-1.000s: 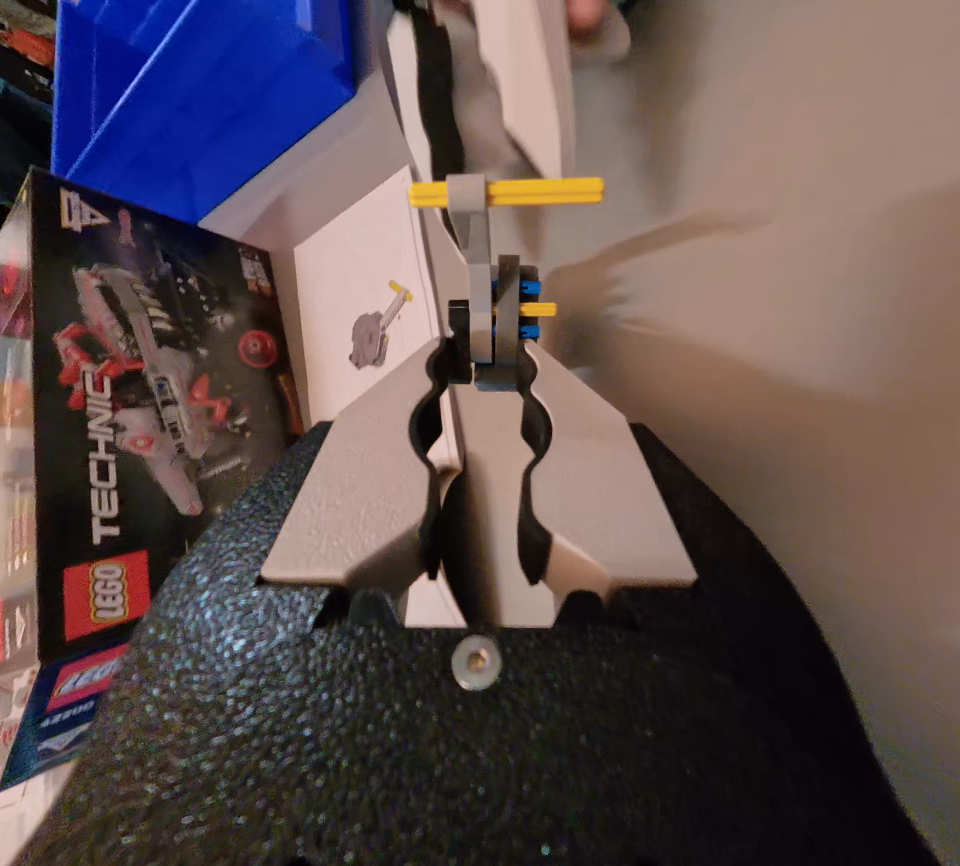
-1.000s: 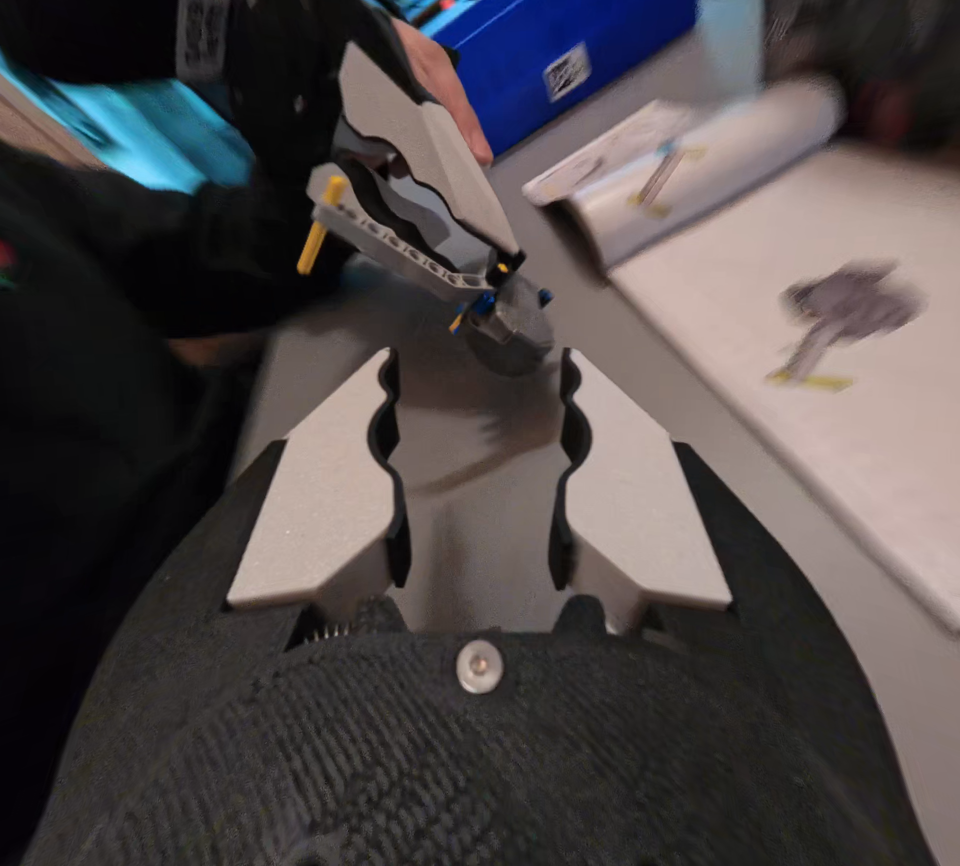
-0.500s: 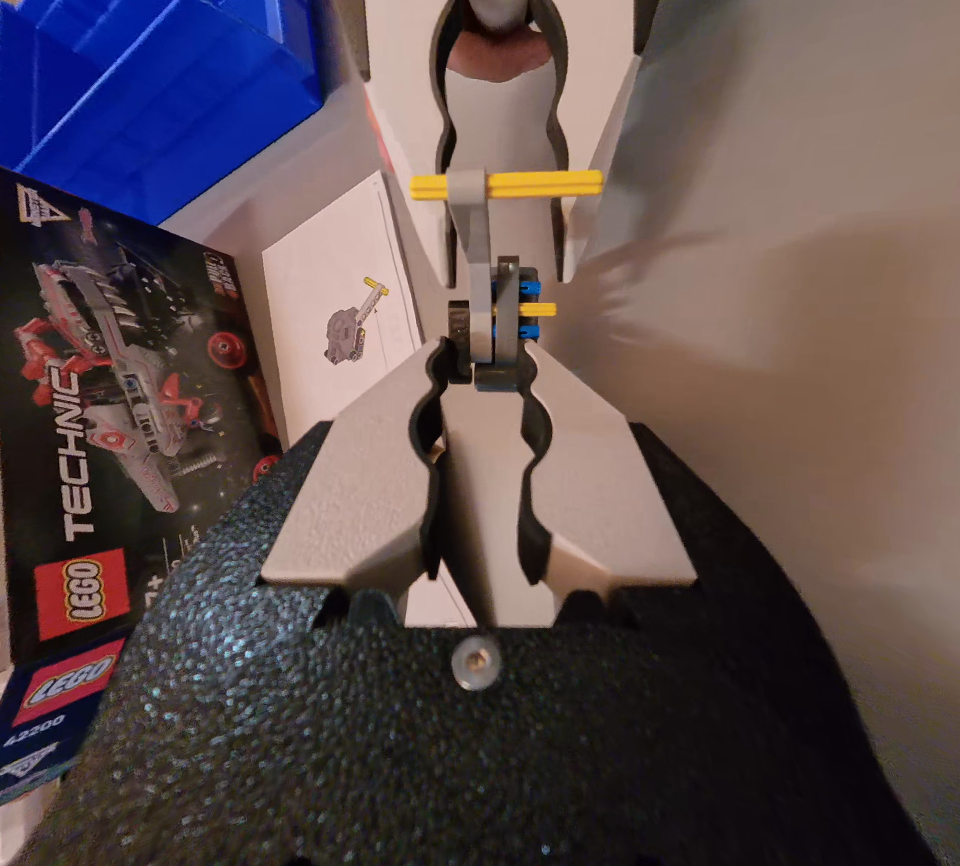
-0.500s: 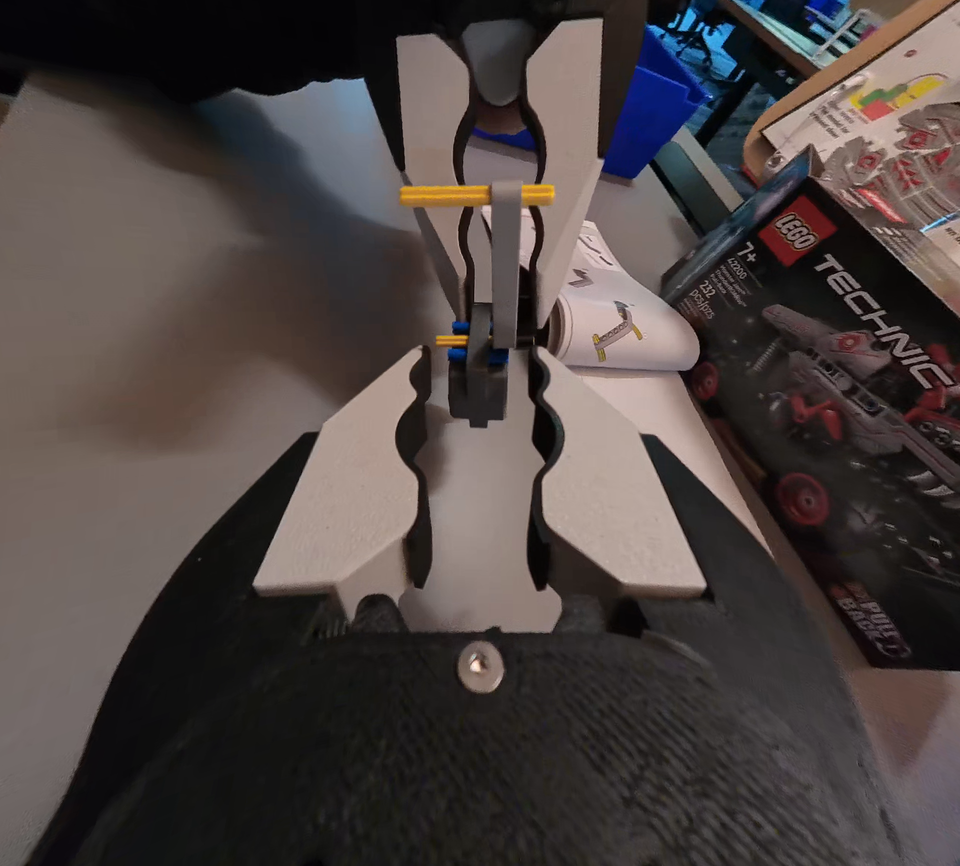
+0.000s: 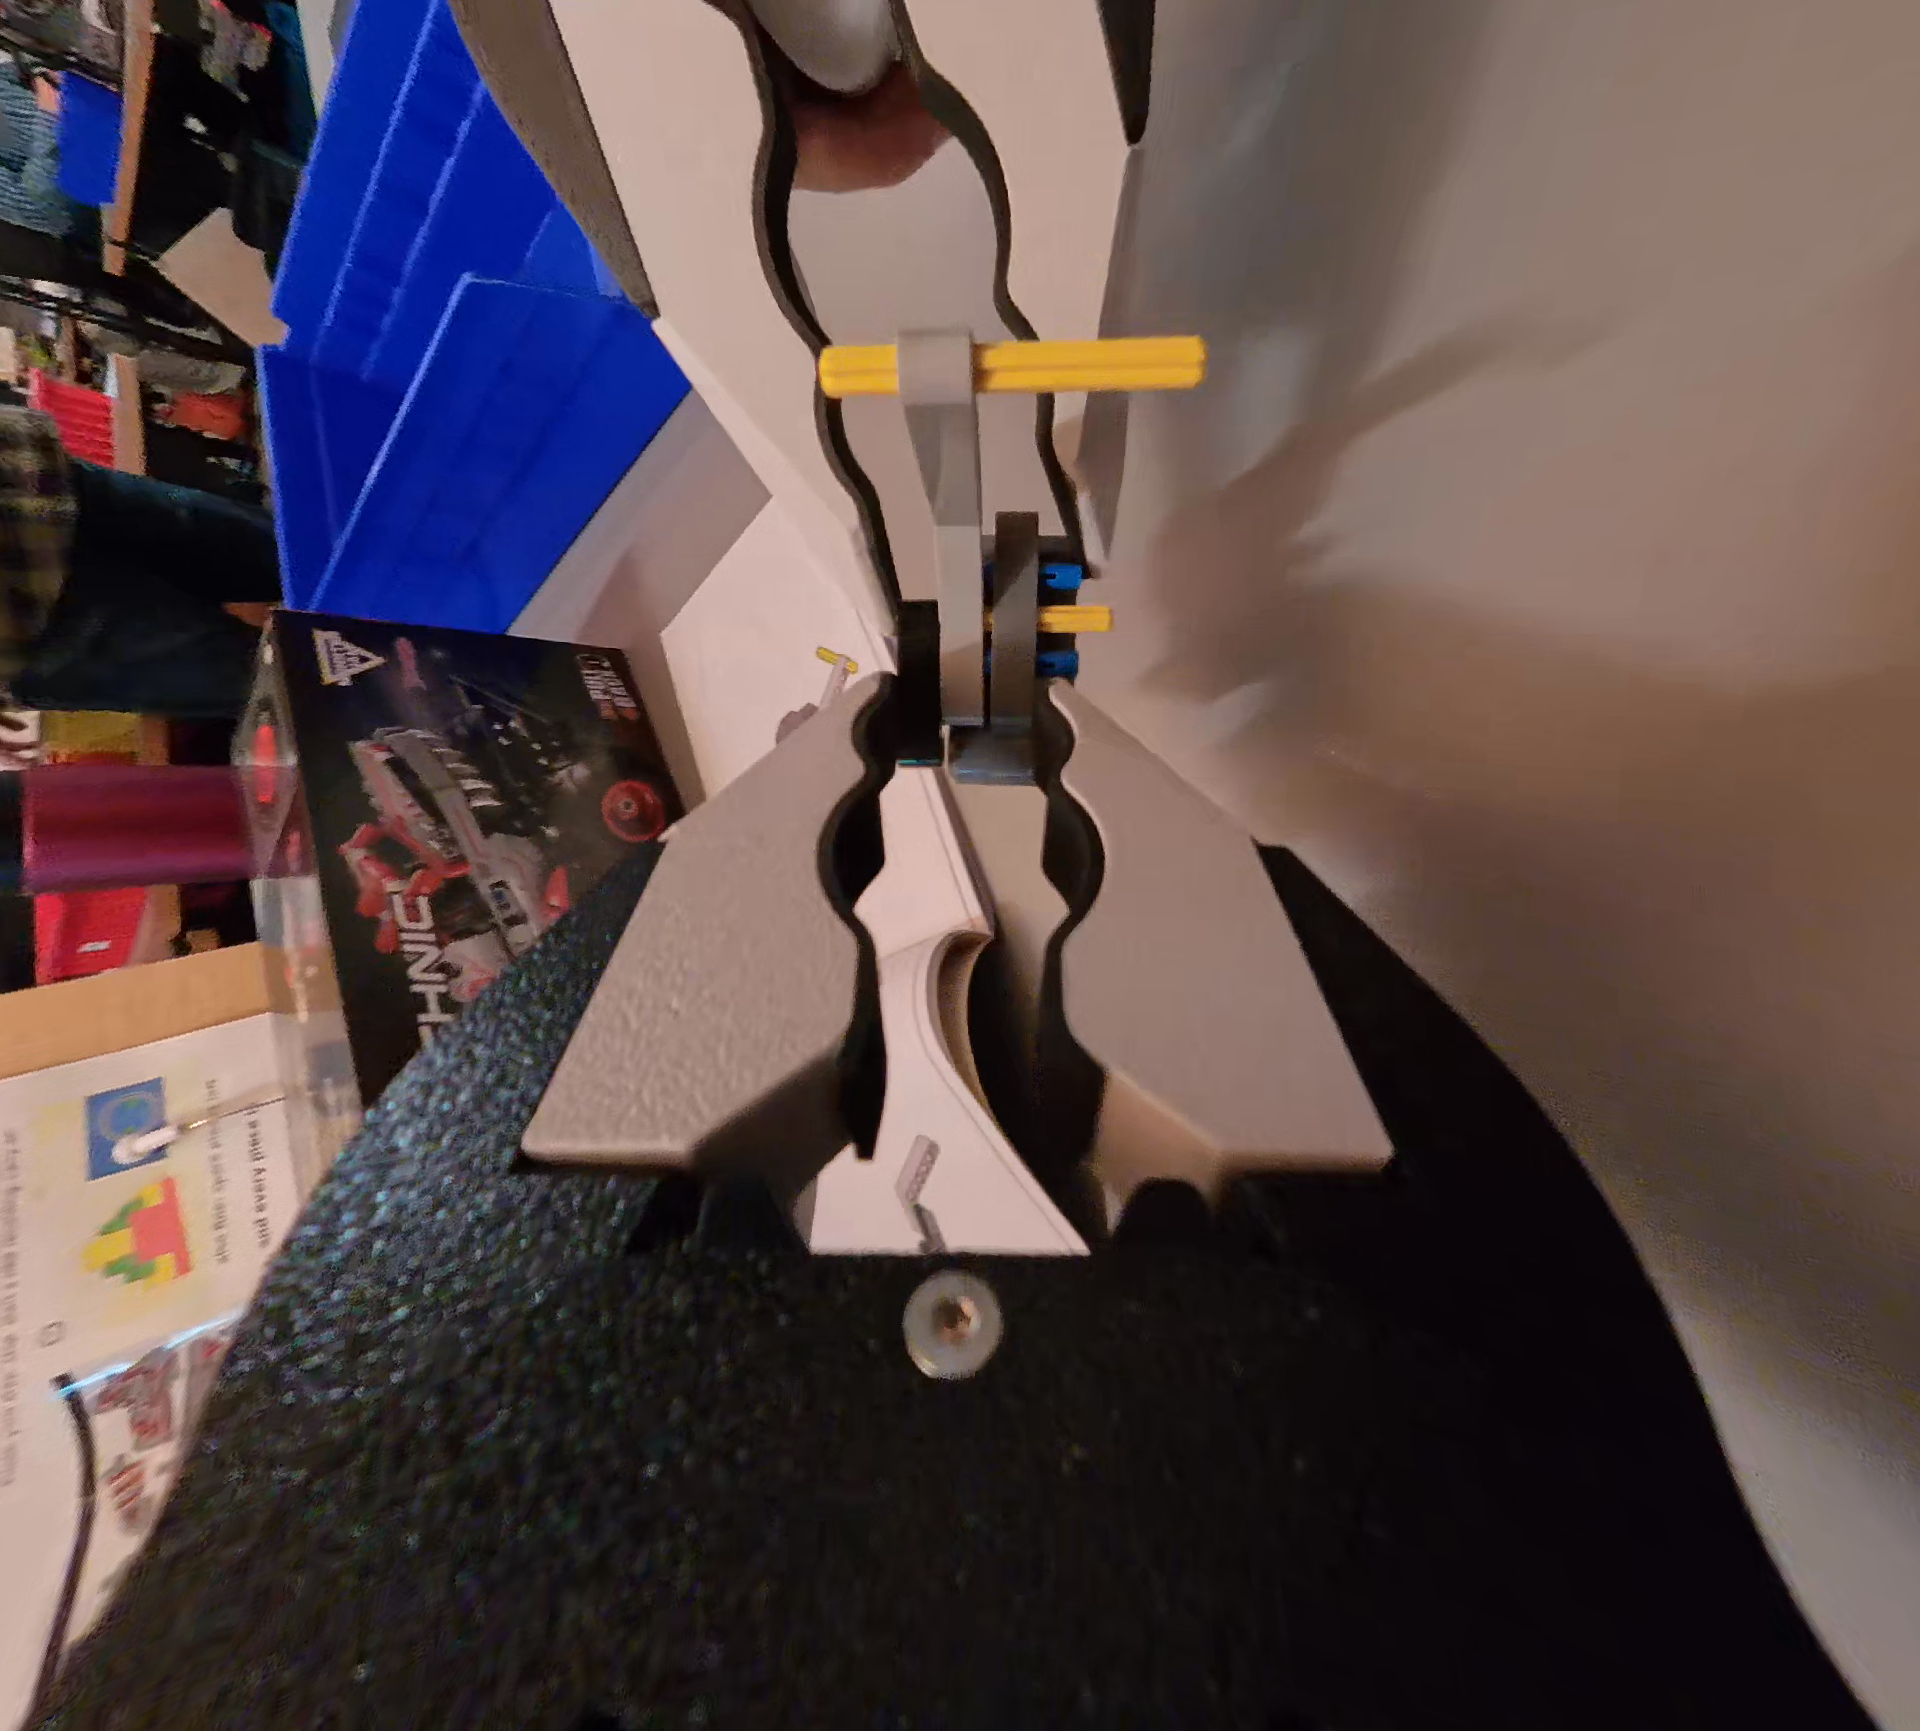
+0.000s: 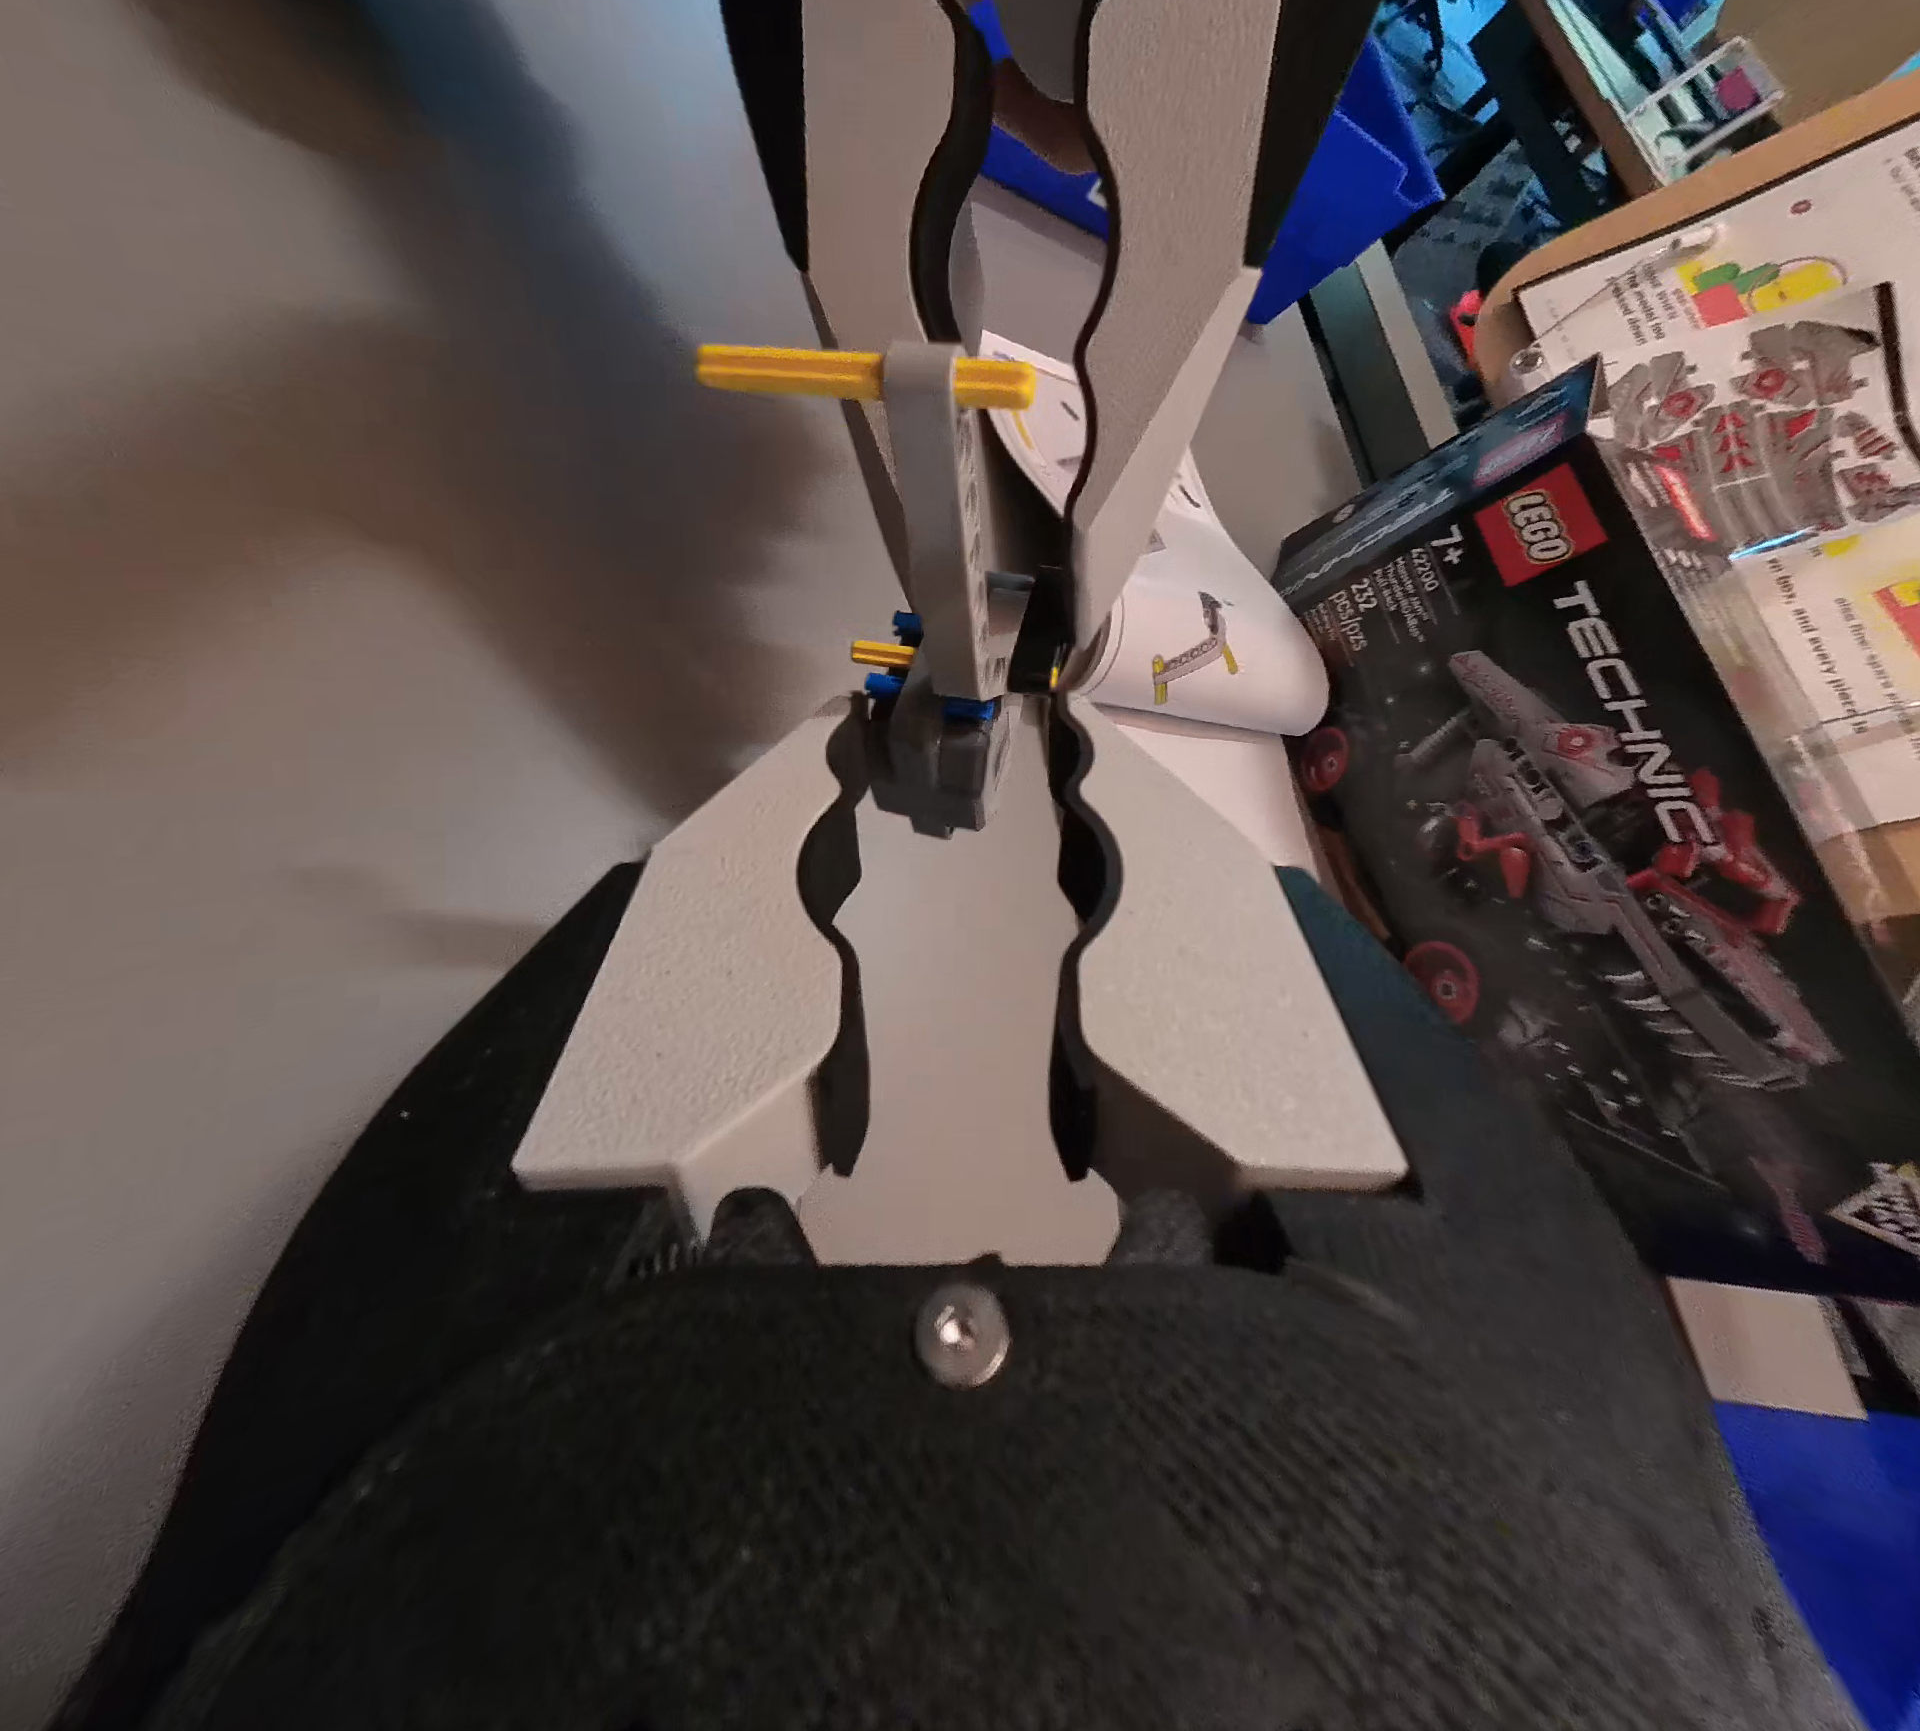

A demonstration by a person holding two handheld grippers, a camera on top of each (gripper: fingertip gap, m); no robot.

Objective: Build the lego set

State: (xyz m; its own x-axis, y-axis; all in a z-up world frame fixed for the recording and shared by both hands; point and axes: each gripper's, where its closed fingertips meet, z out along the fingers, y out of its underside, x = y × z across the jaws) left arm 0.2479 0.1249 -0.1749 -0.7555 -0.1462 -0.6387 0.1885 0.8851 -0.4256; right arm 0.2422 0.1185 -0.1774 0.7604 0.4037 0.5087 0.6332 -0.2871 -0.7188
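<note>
A small lego assembly [image 5: 956, 538] is a light grey beam with a yellow axle [image 5: 1091, 362] through its far end and dark grey, black and blue parts at its near end. My left gripper [image 5: 971, 725] is shut on that near end. My right gripper [image 6: 951, 715] faces it from the other side, its tips closed against the dark grey block and pins of the assembly [image 6: 945, 538]. A finger of the right gripper [image 5: 665, 227] shows at the top of the left wrist view. A finger of the left gripper [image 6: 1164, 227] shows at the top of the right wrist view.
Both grippers are held above a grey table [image 5: 1558, 434]. An open instruction booklet [image 6: 1195, 632], a black lego box [image 6: 1610, 798], blue bins [image 5: 447, 331] and a cardboard box with a printed sheet [image 5: 125, 1162] lie to one side. The grippers are tip to tip, or close to it.
My right gripper swung round to face the left one, moved in over the assembly and narrowed its jaws onto it. The left gripper kept its hold throughout.
</note>
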